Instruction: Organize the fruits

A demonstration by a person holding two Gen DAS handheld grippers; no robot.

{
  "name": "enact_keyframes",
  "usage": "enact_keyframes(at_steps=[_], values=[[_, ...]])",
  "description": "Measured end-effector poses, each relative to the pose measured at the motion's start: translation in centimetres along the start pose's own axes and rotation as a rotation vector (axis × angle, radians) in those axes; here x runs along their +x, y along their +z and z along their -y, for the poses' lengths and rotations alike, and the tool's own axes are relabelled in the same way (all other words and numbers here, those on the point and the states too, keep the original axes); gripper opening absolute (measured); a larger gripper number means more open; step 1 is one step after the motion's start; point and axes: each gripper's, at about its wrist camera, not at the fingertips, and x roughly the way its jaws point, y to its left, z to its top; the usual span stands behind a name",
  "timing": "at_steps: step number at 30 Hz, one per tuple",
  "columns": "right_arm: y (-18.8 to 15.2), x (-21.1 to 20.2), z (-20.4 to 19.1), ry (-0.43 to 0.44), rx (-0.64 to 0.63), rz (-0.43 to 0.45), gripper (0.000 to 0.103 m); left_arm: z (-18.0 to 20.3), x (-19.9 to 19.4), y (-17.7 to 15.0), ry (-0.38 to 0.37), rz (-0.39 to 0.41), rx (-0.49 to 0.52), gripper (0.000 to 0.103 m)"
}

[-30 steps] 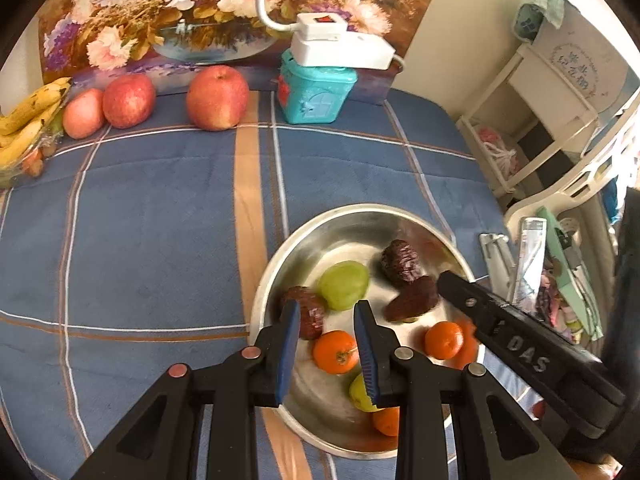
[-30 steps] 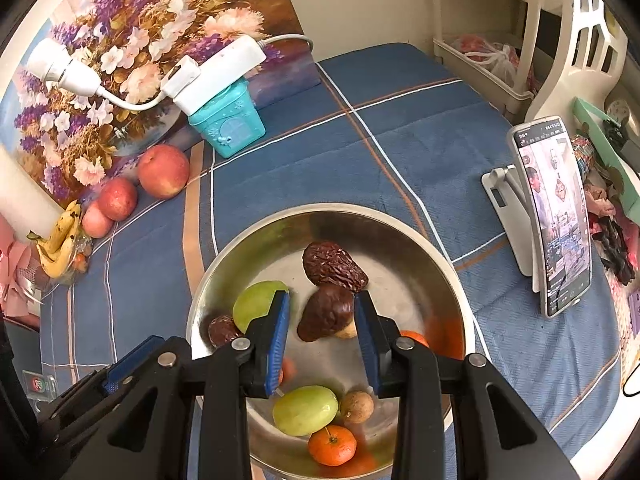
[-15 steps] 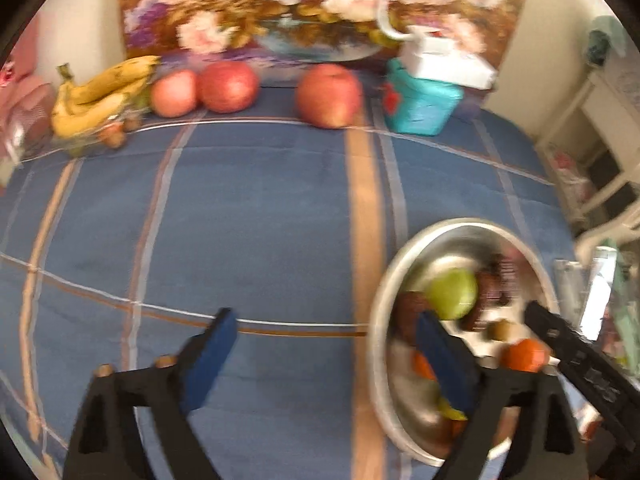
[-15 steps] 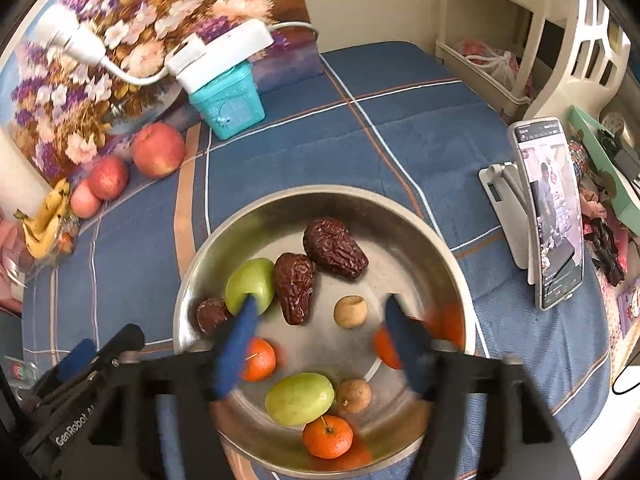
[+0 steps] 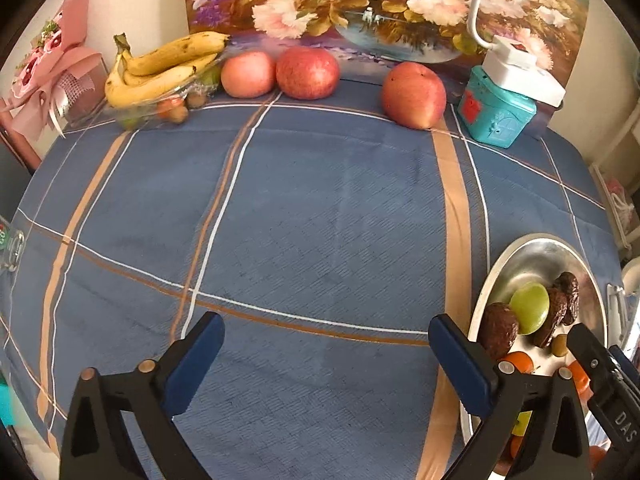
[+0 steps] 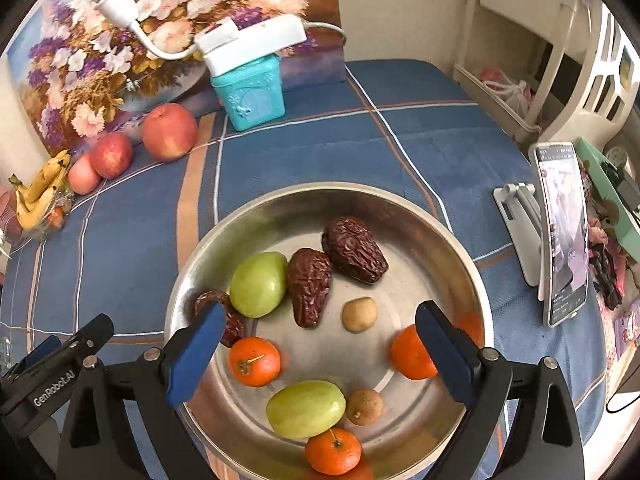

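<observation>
With both my left gripper (image 5: 326,346) and right gripper (image 6: 318,334) spread wide and empty, my right one above the steel bowl (image 6: 404,204) risks nudging a round tangerine (image 6: 254,361) and rolling it off.

Blue plaid tbl (image 5: 320,208), bowl (image 6: 400,208), 3 apples (image 5: 413,94)
</observation>
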Motion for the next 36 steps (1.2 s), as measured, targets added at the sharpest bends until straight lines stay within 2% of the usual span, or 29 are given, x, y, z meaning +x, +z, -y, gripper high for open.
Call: enact_keyframes(at_steps=[6,9,15,24,30,36], values=[[-0.6,0.0,-1.2,-0.027,-0.077,0.035,0.096,0.4,0.1,-0.3,0.034,0.026,0.024,0.103],[-0.9,0.0,-1.5,-0.007,-0.082,0.04,0.096,0.3,0.0,-0.3,0.065,0.039,0.026,0.103],[-1.8,-0.4,-1.5,0.01,-0.069,0.031,0.096,0.2,-1.0,-0.8,0.188,0.066,0.017,0.103],[-3.5,-1.2,-1.8,0.025,-0.084,0.026,0.096,-0.8,-1.8,-2.0,0.24,0.031,0.005,0.103],[-4.9,-1.7,-2.2,0.034,-0.102,0.017,0.096,-1.8,-1.4,-2.8,0.241,-0.016,-0.021,0.103],[-6.2,-2.5,-2.2,0.017,-0.122,0.007,0.096,-3.0,-2.1,-3.9,0.207,-0.041,-0.045,0.103]])
